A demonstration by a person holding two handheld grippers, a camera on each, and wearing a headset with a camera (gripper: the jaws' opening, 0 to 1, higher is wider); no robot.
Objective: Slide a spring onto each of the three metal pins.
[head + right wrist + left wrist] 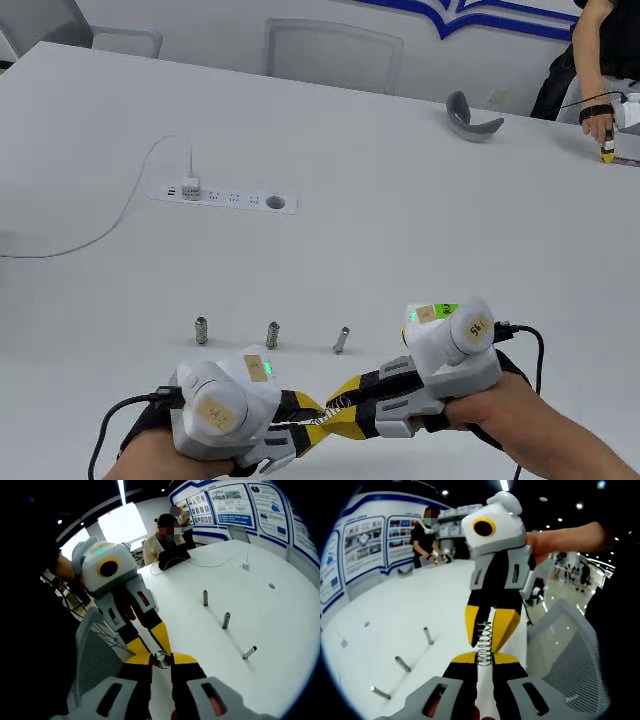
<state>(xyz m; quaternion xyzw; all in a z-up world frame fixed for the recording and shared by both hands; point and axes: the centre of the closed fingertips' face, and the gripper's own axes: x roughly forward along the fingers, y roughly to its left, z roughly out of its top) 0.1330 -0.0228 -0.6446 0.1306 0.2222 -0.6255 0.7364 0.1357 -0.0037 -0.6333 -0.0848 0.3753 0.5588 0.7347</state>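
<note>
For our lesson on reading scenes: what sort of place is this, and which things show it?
Probably an office meeting room or showroom: a large white table with a white power strip, blue-trimmed poster boards on the wall, a grey mesh chair.

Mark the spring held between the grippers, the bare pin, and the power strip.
spring (484,641), left gripper view, middle coils.
bare pin (341,340), head view, mid shaft.
power strip (230,199), head view, top face.

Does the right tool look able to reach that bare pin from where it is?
Probably yes. The bare pin stands on open table just beyond the right tool, nothing between. But the spring seems pinched by both it and the left tool, which would have to let go first.
</note>
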